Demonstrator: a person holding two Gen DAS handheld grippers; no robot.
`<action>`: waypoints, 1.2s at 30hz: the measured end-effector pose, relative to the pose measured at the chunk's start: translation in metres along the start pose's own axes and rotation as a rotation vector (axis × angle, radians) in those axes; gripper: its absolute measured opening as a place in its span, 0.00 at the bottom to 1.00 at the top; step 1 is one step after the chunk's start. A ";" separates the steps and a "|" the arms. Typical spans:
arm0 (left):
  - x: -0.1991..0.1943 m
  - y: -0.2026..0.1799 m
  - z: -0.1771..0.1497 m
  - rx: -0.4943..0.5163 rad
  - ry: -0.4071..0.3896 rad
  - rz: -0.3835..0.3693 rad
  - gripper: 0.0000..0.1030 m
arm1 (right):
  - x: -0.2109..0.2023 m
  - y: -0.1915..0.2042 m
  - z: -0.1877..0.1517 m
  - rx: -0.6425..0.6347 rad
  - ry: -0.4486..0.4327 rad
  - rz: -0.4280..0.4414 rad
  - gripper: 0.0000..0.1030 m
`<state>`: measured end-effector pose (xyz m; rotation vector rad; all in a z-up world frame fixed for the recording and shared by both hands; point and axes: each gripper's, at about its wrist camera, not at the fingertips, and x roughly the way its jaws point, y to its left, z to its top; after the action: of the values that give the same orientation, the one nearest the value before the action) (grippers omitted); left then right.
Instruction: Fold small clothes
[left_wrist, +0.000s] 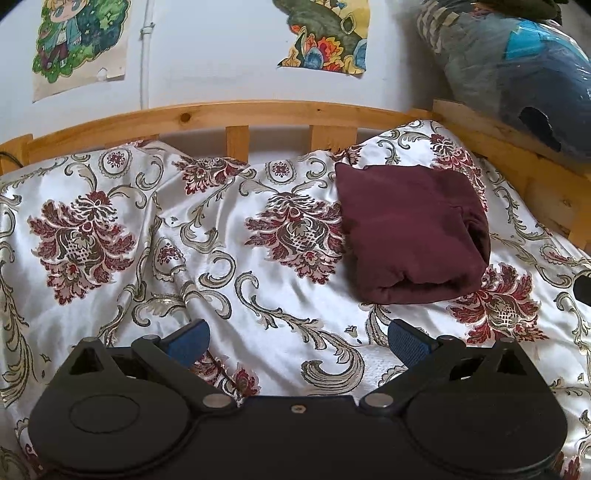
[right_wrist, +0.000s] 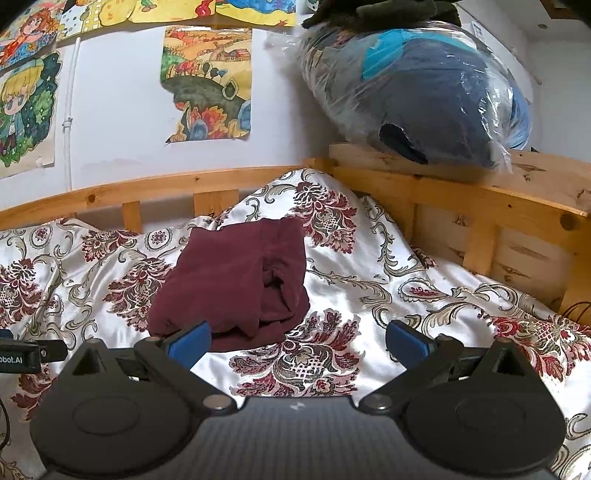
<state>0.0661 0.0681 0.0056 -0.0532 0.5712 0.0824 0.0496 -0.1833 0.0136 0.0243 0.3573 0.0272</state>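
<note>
A dark maroon garment (left_wrist: 410, 232) lies folded into a compact bundle on the flowered bedspread (left_wrist: 221, 229). In the left wrist view it sits ahead and to the right of my left gripper (left_wrist: 299, 341), which is open with nothing between its blue pads. In the right wrist view the same garment (right_wrist: 229, 284) lies ahead and to the left of my right gripper (right_wrist: 297, 341), also open and empty. Its left pad (right_wrist: 192, 341) overlaps the bundle's near edge in the image. The left gripper's body (right_wrist: 22, 354) shows at the left edge of that view.
A wooden bed rail (left_wrist: 236, 114) runs along the back against a wall with drawn posters (left_wrist: 81, 40). A plastic bag of clothes (right_wrist: 424, 92) rests on the wooden headboard (right_wrist: 480, 184) at the right. The bedspread (right_wrist: 406, 295) is rumpled, heaped toward the corner.
</note>
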 end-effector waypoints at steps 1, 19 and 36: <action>-0.001 0.000 0.000 0.003 -0.003 0.000 0.99 | 0.000 0.000 0.000 0.002 -0.001 0.000 1.00; -0.003 -0.005 -0.002 0.040 -0.017 -0.002 0.99 | 0.000 -0.004 -0.002 0.022 0.016 0.005 1.00; -0.004 -0.006 -0.001 0.048 -0.018 -0.004 0.99 | -0.001 -0.004 -0.003 0.024 0.020 0.007 1.00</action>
<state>0.0628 0.0621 0.0064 -0.0064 0.5547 0.0653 0.0479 -0.1874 0.0111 0.0491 0.3772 0.0300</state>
